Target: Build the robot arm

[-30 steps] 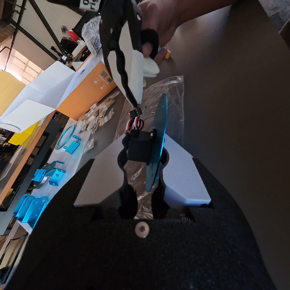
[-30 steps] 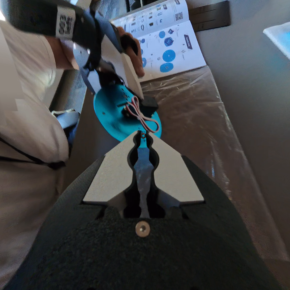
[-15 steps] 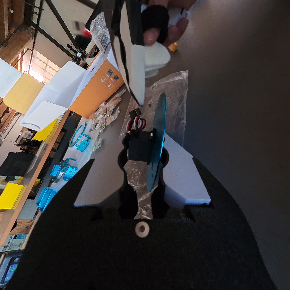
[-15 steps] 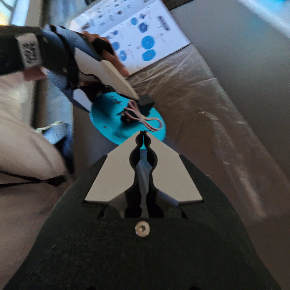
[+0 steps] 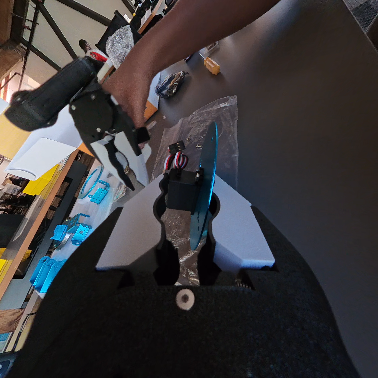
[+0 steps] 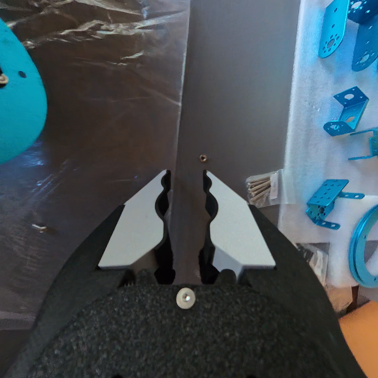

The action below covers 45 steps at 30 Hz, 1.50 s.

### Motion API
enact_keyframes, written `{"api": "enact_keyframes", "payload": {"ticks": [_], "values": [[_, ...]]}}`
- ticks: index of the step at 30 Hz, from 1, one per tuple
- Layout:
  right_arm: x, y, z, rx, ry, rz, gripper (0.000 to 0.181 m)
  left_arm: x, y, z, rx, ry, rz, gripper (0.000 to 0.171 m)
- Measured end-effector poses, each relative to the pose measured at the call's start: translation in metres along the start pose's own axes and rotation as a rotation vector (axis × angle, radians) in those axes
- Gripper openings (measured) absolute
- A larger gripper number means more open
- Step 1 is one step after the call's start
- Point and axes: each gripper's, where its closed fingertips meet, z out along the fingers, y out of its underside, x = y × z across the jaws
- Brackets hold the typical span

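Left claw pinches a black motor block bolted to a blue disc, held on edge above a clear plastic bag (its red, white and black wires loop upward). Right claw is spread and empty over the dark table, a small screw just beyond its tips, blue brackets on white sheet alongside.

The teal disc is cut off at nine o'clock; the blue ring at three o'clock; the bagged screws are blurred.
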Motion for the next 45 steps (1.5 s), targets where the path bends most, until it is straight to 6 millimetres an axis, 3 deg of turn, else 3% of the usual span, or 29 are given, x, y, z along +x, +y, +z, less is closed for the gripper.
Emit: {"api": "enact_keyframes", "payload": {"ticks": [9, 16, 25, 30, 32, 35, 37, 39, 42, 45], "values": [[0.019, -0.006, 0.012, -0.061, -0.152, -0.137, 0.018, -0.002, 0.001, -0.002, 0.01, 0.012, -0.024, 0.037], [0.014, -0.004, 0.019, -0.169, -0.244, -0.168, 0.01, -0.003, 0.002, -0.003, 0.01, 0.016, -0.03, 0.037], [0.009, -0.006, 0.014, -0.143, -0.252, -0.085, 0.006, -0.004, 0.002, -0.003, 0.01, 0.015, -0.038, 0.037], [-0.034, -0.037, -0.046, 0.099, -0.334, 0.085, 0.006, -0.003, 0.001, -0.001, -0.014, -0.011, -0.009, 0.037], [-0.074, -0.039, -0.073, 0.143, -0.411, 0.163, 0.006, -0.001, 0.0, 0.001, -0.033, -0.031, 0.015, 0.037], [-0.135, -0.044, -0.097, 0.245, -0.484, 0.254, 0.006, 0.002, -0.002, 0.005, -0.057, -0.056, 0.058, 0.037], [-0.165, -0.056, -0.101, 0.337, -0.505, 0.316, 0.005, 0.003, -0.002, 0.007, -0.07, -0.071, 0.077, 0.037], [-0.177, -0.065, -0.094, 0.392, -0.476, 0.381, 0.005, 0.004, -0.003, 0.008, -0.078, -0.082, 0.09, 0.037], [-0.172, -0.071, -0.08, 0.437, -0.369, 0.452, 0.006, 0.006, -0.004, 0.01, -0.083, -0.094, 0.104, 0.037], [-0.166, -0.064, -0.068, 0.399, -0.296, 0.478, 0.006, 0.005, -0.004, 0.011, -0.085, -0.1, 0.085, 0.037]]}}
